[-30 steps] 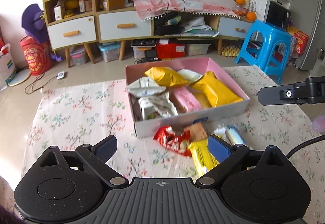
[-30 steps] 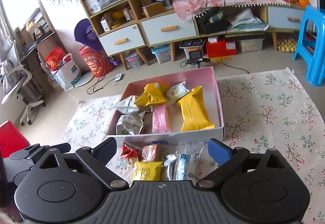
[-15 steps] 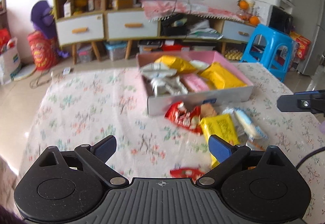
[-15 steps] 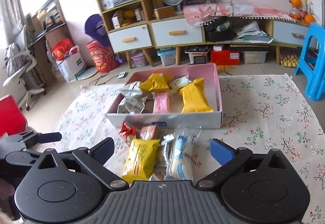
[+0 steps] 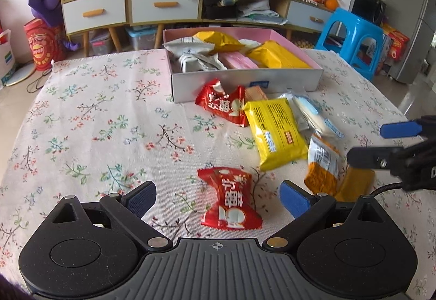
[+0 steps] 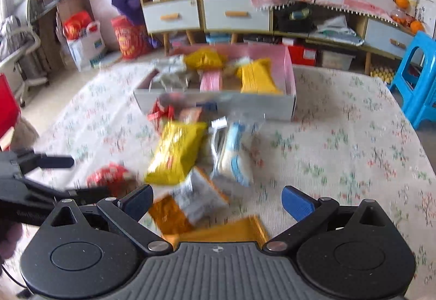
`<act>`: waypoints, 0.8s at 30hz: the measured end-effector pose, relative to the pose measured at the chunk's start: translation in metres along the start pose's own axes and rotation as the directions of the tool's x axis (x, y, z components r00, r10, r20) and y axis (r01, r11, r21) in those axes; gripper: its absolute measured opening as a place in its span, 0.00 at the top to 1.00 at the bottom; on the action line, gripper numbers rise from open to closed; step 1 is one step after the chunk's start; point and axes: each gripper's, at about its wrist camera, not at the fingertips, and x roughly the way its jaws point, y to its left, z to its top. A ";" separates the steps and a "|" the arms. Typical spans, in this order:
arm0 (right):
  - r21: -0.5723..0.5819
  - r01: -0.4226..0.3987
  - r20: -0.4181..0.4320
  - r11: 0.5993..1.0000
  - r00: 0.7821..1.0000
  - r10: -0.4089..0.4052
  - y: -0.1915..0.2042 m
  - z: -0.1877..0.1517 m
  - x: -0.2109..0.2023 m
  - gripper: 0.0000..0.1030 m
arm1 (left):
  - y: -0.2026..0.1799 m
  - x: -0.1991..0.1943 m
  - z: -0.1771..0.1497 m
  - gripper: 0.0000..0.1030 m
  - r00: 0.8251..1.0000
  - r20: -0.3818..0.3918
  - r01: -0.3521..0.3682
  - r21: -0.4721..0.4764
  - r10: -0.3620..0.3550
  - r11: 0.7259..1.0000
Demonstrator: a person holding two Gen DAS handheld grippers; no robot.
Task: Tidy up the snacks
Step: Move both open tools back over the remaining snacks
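- My left claw (image 5: 216,198) is spread wide and empty, with a red candy packet (image 5: 230,198) lying flat on the cloth between its pads.
- My right claw (image 6: 216,200) is equally wide and holds nothing; an orange packet (image 6: 190,200) lies between its fingers.
- Step, I judge: picking loose snacks. Next: lower, close, carry forward to the pink box (image 5: 245,82).
- The right view is blurred; its packets' labels are unreadable.

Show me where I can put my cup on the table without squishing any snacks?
The flowered tablecloth left of the pink box and the red packet is bare. So is the cloth right of the box. In front of the box, the yellow packet and other snacks crowd together.
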 end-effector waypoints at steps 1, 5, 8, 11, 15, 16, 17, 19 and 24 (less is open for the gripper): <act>0.001 0.002 -0.006 1.000 1.000 -0.002 0.000 -0.004 0.000 0.09 | 0.000 -0.001 -0.001 0.05 1.000 -0.004 0.001 0.001 -0.001 1.000; 0.035 0.019 -0.038 0.999 0.999 -0.017 -0.003 -0.012 0.005 0.09 | 0.001 0.002 -0.002 0.05 0.998 -0.055 -0.039 0.006 0.040 0.999; 0.050 0.038 -0.053 0.998 0.998 -0.036 -0.005 -0.015 0.007 0.09 | 0.002 0.001 -0.004 0.05 0.997 -0.061 -0.051 0.012 0.051 0.999; 0.045 0.044 -0.052 0.998 0.998 -0.041 -0.007 -0.016 0.007 0.09 | 0.005 0.001 -0.006 0.05 0.995 -0.082 -0.054 0.012 0.055 0.998; 0.017 0.050 -0.051 0.999 0.997 -0.049 -0.005 -0.021 0.009 0.09 | 0.008 -0.001 -0.009 0.05 0.993 -0.103 -0.050 -0.001 0.050 0.999; 0.009 0.048 -0.053 0.999 0.997 -0.048 -0.003 -0.022 0.010 0.09 | 0.008 -0.001 -0.009 0.05 0.993 -0.103 -0.050 0.000 0.050 0.999; 0.001 0.047 -0.055 0.999 0.997 -0.047 -0.002 -0.024 0.011 0.09 | 0.009 -0.002 -0.009 0.05 0.994 -0.102 -0.049 0.002 0.049 0.999; -0.010 0.050 -0.060 0.999 0.997 -0.051 0.001 -0.026 0.015 0.09 | 0.009 -0.002 -0.009 0.05 0.994 -0.100 -0.048 0.004 0.049 0.999; -0.013 0.052 -0.085 0.999 0.995 -0.053 0.004 -0.029 0.024 0.09 | 0.006 0.002 -0.013 0.05 0.994 -0.105 -0.040 0.015 0.041 0.999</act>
